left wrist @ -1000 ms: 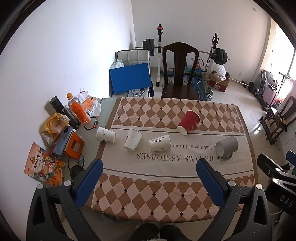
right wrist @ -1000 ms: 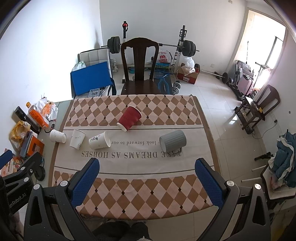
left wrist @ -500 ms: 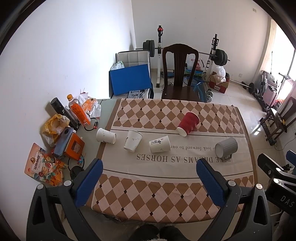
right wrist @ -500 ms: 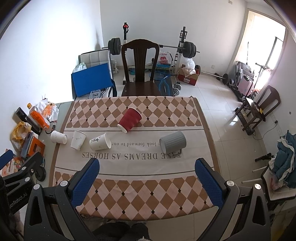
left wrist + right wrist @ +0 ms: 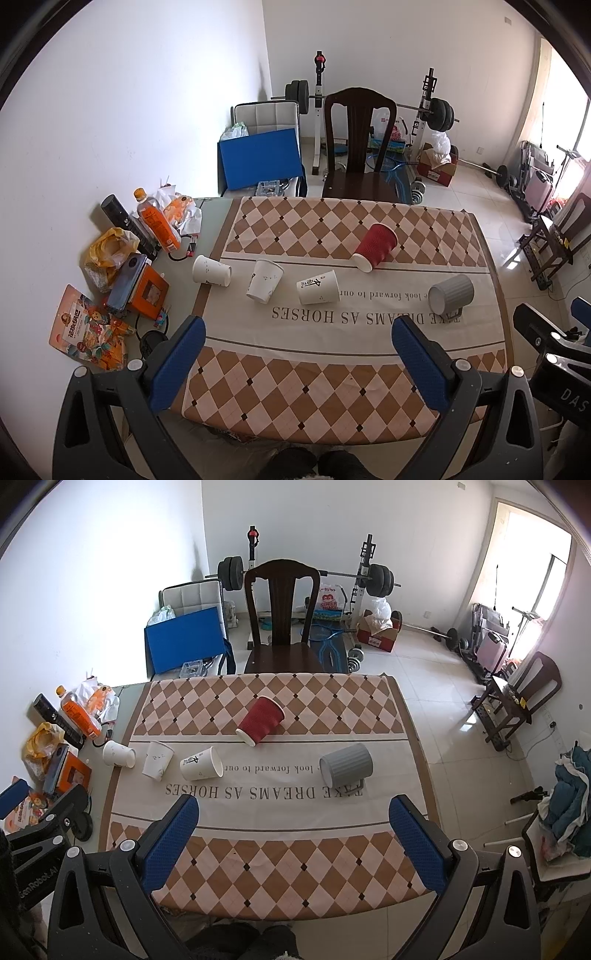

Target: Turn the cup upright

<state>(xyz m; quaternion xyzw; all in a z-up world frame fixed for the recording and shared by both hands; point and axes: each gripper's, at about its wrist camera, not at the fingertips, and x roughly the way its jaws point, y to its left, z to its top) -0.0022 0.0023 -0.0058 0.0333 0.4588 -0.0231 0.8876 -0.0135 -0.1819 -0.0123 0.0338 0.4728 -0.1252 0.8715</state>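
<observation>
1. Both tongs wide apart and empty: left gripper (image 5: 297,349) and right gripper (image 5: 293,825) hover high over the near edge of the table (image 5: 258,867), well apart from every cup. Nothing between the blue pads on either side.

2. Task things: 5 cups, all lying on their sides on the checked cloth (image 5: 332,380). Left to right in the left view: white paper cup (image 5: 211,270) at the cloth's left edge, second white cup (image 5: 265,280), printed white cup (image 5: 318,287), red ribbed cup (image 5: 375,242) further back, grey ridged mug (image 5: 451,294) to the right. None upright yet; task looks unstarted.

3. Risk, rolling: paper cups on their sides are light and tapered. A pad that touches 1 side first would likely push the cup along an arc instead of trapping it. The leftmost cup sits at the cloth's border, near the clutter (image 5: 122,266) by the wall, so a nudge could send it into that.

4. Risk, crushing: thin paper walls. Too firm a squeeze near the rim would likely dent the cup, and a dented rim may not stand true.

5. Risk, neighbours: the 3 white cups lie near one another. Open jaws coming down on the middle one could clip either side cup.

6. Risk, mug: the grey mug seems heavier, with its handle (image 5: 355,785) down toward the cloth. A grip across the ridges could slip during rotation; the handle could catch the cloth and drag it.

7. Risk, cloth: loose-looking fabric. A scraping fingertip could bunch it and set other cups rolling.
</observation>
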